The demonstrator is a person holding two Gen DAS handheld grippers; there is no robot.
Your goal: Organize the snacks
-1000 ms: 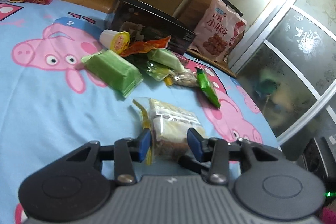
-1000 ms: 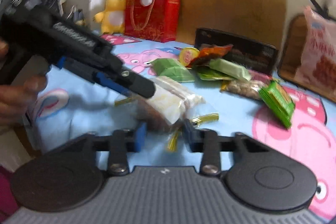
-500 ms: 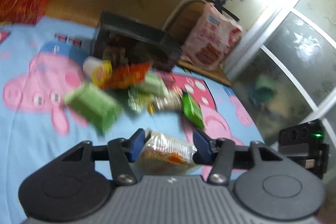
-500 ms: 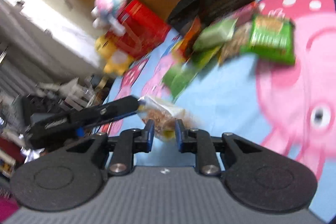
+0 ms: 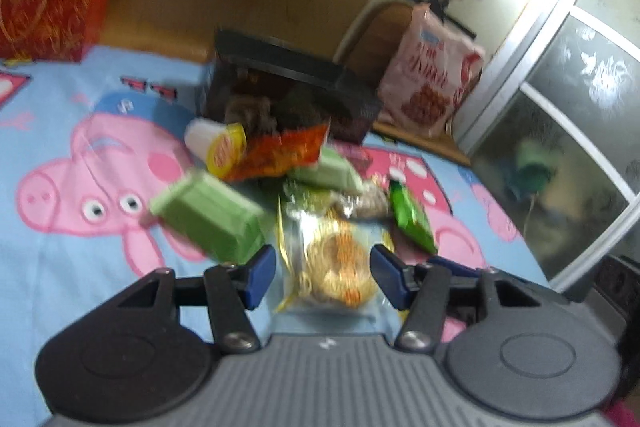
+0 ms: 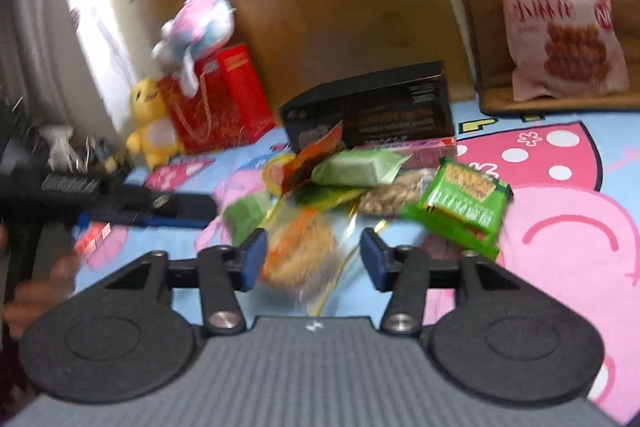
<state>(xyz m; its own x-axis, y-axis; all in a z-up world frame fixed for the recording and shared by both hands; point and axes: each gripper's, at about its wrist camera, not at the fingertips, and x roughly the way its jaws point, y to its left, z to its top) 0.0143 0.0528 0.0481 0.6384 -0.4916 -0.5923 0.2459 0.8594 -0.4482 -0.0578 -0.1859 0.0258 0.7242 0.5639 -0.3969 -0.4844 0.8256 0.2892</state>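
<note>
A clear-wrapped cake packet [image 5: 334,259] lies on the blue pig-print sheet [image 5: 60,267], at the near edge of the snack pile. My left gripper [image 5: 323,277] is open, its blue pads apart on either side of the packet without touching it. In the right wrist view the same packet [image 6: 300,255] lies between the open pads of my right gripper [image 6: 310,259]. Behind it are green packets [image 5: 208,217], an orange packet [image 5: 280,153], a yellow-lidded cup [image 5: 218,143] and a black box [image 5: 292,95]. The left gripper's body [image 6: 120,203] shows at the left of the right wrist view.
A bright green snack bag [image 6: 460,203] lies right of the packet. A large pink bag [image 6: 560,23] stands on a chair at the back right. A red gift bag [image 6: 216,99] and plush toys [image 6: 152,119] stand at the back left. A glass door [image 5: 560,147] is on the right.
Both grippers have opened and let go of the clear-wrapped packet, which now lies on the sheet beside the pile. Both views swung and are blurred.
</note>
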